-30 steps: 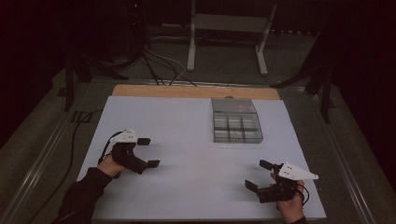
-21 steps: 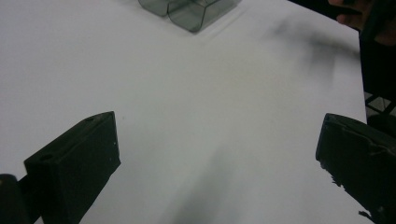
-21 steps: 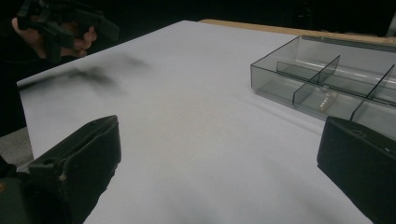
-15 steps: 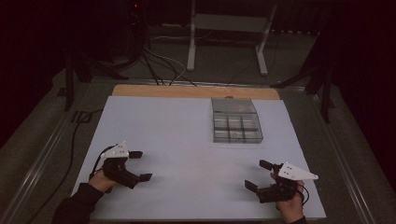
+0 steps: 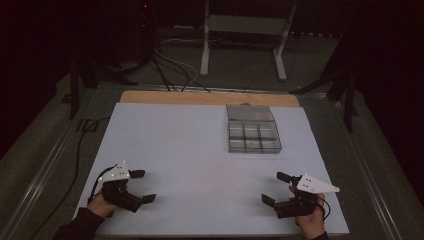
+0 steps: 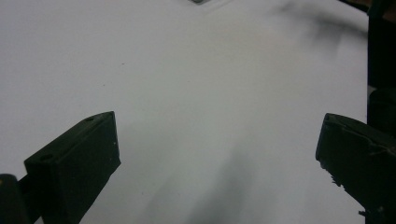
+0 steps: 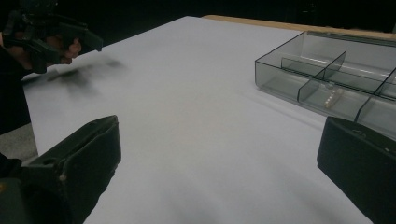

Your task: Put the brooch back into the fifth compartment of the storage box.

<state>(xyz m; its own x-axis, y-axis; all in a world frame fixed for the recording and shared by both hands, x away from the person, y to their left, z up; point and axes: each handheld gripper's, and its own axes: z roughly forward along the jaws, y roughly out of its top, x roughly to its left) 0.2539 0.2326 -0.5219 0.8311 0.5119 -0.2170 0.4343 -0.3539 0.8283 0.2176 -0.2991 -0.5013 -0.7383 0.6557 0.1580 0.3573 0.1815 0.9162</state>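
On the near edge of the white tabletop (image 5: pixel 200 150), seen from the high view, both tools rest low with jaws spread and nothing between them: the left tool (image 5: pixel 142 186) at the near left corner, the right tool (image 5: pixel 277 188) at the near right. The clear compartment box (image 5: pixel 252 135) sits toward the far right of the tabletop, well apart from both. It lies ahead of the right tool and slightly to its left, so I judge the right hand the nearer one; from the left tool it lies far off on a diagonal, ahead and to the right. Its long axis runs roughly from near to far, with the lid part at the far end, by the wooden strip (image 5: pixel 210 98).

Along the left gripper view, the left tool (image 6: pixel 219 154) stands wide open over bare white surface; a small corner of the box shows at the top edge.

From the right gripper view, the right tool (image 7: pixel 219 158) is likewise open and empty. The box (image 7: pixel 327 74) shows to the upper right, its dividers visible and a small pale item (image 7: pixel 332 97) lying in one near compartment; what it is I cannot tell. The left tool (image 7: pixel 70 39) shows far off at upper left.
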